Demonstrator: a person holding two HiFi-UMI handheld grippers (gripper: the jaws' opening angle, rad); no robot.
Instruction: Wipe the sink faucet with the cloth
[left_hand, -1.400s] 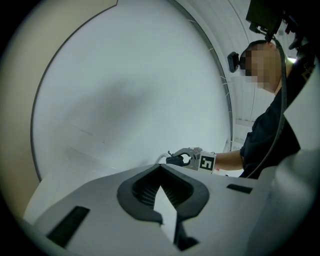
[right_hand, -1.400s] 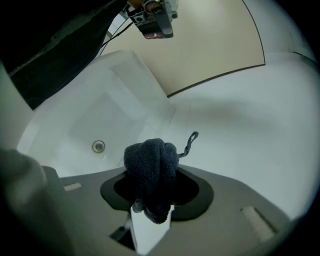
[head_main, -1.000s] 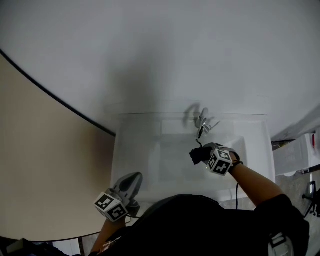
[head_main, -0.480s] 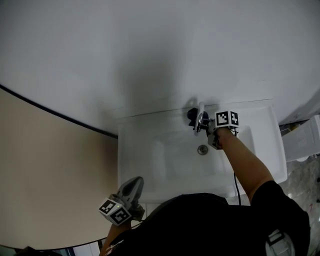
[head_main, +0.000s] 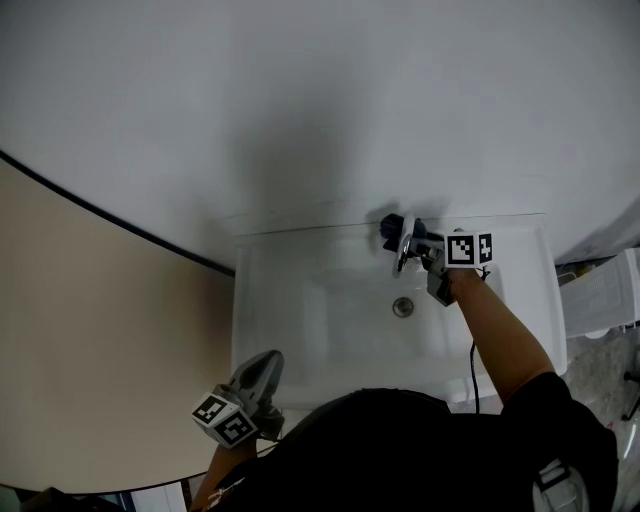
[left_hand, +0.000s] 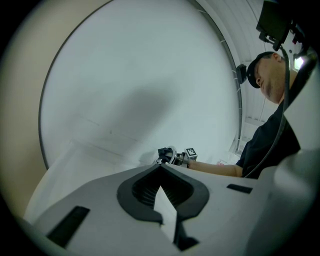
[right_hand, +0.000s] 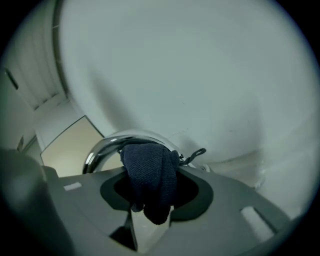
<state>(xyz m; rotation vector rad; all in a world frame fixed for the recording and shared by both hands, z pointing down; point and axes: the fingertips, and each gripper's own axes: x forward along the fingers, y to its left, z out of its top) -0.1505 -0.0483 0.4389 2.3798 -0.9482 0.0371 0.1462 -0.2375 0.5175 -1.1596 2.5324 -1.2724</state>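
Left hand-held gripper (head_main: 263, 366), by the sink's (head_main: 248, 300) front corner: pale grey body, dark jaw lining, and a marker cube (head_main: 222, 418) of black-and-white squares. Right hand-held gripper (head_main: 413, 240), at the sink's back rim: same build, trailing a thin black cable (head_main: 472, 365). The person wears a black short-sleeved shirt (head_main: 420, 450).

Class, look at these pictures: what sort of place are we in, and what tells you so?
Probably a bathroom or washroom: a white sink set against a plain white wall, a chrome faucet at its back edge, and a drain in the basin.
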